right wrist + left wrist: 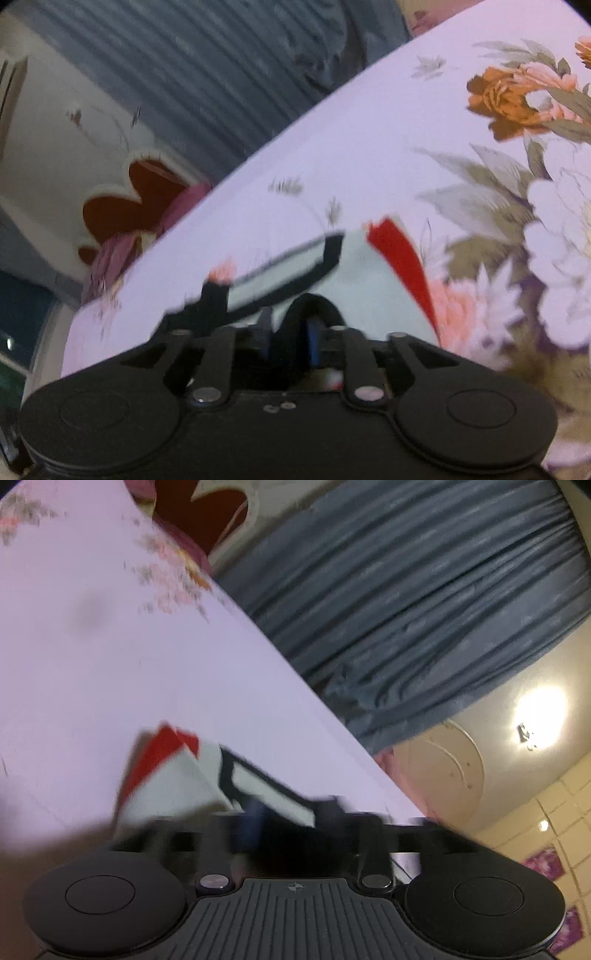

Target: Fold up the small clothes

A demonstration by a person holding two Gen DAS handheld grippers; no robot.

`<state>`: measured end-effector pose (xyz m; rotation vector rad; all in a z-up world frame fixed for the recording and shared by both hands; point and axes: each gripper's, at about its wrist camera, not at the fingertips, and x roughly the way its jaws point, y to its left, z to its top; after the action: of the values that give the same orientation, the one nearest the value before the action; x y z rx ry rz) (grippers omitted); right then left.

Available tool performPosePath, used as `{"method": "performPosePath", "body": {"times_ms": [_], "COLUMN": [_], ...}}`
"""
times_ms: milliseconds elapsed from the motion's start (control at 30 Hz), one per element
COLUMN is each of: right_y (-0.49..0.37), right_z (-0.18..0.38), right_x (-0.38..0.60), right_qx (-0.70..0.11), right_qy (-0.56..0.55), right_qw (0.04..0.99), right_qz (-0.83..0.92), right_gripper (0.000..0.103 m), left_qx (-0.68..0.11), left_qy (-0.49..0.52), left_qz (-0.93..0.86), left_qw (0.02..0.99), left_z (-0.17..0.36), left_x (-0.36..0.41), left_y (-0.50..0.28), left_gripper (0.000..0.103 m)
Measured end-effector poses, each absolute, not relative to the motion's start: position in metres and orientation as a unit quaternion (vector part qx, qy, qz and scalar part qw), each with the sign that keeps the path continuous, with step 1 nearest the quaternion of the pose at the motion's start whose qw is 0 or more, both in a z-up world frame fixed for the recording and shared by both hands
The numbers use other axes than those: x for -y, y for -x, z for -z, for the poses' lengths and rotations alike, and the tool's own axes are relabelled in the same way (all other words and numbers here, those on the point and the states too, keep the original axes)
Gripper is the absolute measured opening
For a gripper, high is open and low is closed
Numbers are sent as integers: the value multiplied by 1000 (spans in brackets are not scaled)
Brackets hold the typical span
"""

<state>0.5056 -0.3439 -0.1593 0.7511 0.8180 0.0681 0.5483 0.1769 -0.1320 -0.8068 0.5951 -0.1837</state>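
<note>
A small white garment (pixel 177 779) with red and black trim lies on the floral bedsheet (pixel 110 657). In the left wrist view it sits right in front of my left gripper (pixel 258 823), whose blurred fingers appear closed on its near black-trimmed edge. In the right wrist view the same garment (pixel 354 284) lies just ahead of my right gripper (pixel 295 332), whose fingers are drawn together on a black-edged fold of it. Both views are tilted and blurred by motion.
The pale lilac sheet with large flower prints (pixel 517 110) covers the bed. A grey-blue curtain (pixel 424 590) hangs beyond the bed edge. A red and white headboard (pixel 129 199) and a pink pillow (pixel 118 251) stand at the far end.
</note>
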Motion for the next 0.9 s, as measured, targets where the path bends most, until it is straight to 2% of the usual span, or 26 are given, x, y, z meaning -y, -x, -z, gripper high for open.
{"method": "performPosePath", "body": {"times_ms": [33, 100, 233, 267, 333, 367, 400, 467, 500, 533, 633, 700, 767, 833, 867, 900], "right_y": [-507, -506, -497, -498, -503, -504, -505, -503, -499, -497, -490, -487, -493, -504, -509, -506], "right_z": [157, 150, 138, 136, 139, 142, 146, 152, 154, 155, 140, 129, 129, 147, 162, 169], "right_x": [344, 344, 342, 338, 322, 311, 297, 268, 257, 250, 251, 260, 269, 273, 273, 273], "right_qx": [-378, -362, -350, -356, -383, -396, -406, -412, -403, -400, -359, -332, -331, -373, -401, -390], "right_qy": [-355, -336, -286, -260, -193, -142, -93, 17, 58, 80, 87, 67, 50, 50, 72, 75], "right_qw": [855, 869, 892, 897, 902, 906, 907, 908, 909, 908, 926, 939, 941, 926, 913, 918], "right_qz": [-28, -15, -32, -37, -51, -53, -60, -78, -86, -91, -75, -57, -38, -16, 3, 3], "right_gripper": [52, 63, 56, 54, 49, 45, 41, 29, 23, 9, 6, 6, 6, 2, 1, 1], "left_qx": [-274, -268, -299, -313, -345, -369, -380, -363, -351, -334, -276, -264, -296, -342, -331, -331], "left_qy": [385, 370, 231, 187, 108, 58, 1, -73, -80, -74, -50, -46, -50, -61, -61, -63], "left_qz": [83, 87, 91, 95, 105, 110, 105, 97, 88, 83, 50, 32, 20, 7, 5, 2], "left_qw": [877, 885, 921, 926, 926, 921, 919, 924, 929, 936, 959, 963, 954, 938, 941, 942], "left_z": [131, 128, 117, 117, 120, 125, 128, 127, 124, 121, 103, 100, 109, 133, 135, 134], "left_x": [-178, -181, -160, -150, -128, -112, -97, -77, -74, -74, -87, -93, -94, -92, -91, -90], "left_y": [-549, -551, -556, -559, -567, -571, -572, -567, -564, -560, -548, -551, -563, -576, -575, -575], "left_gripper": [74, 74, 73, 66, 45, 19, 12, 7, 6, 5, 5, 5, 5, 5, 5, 5]}}
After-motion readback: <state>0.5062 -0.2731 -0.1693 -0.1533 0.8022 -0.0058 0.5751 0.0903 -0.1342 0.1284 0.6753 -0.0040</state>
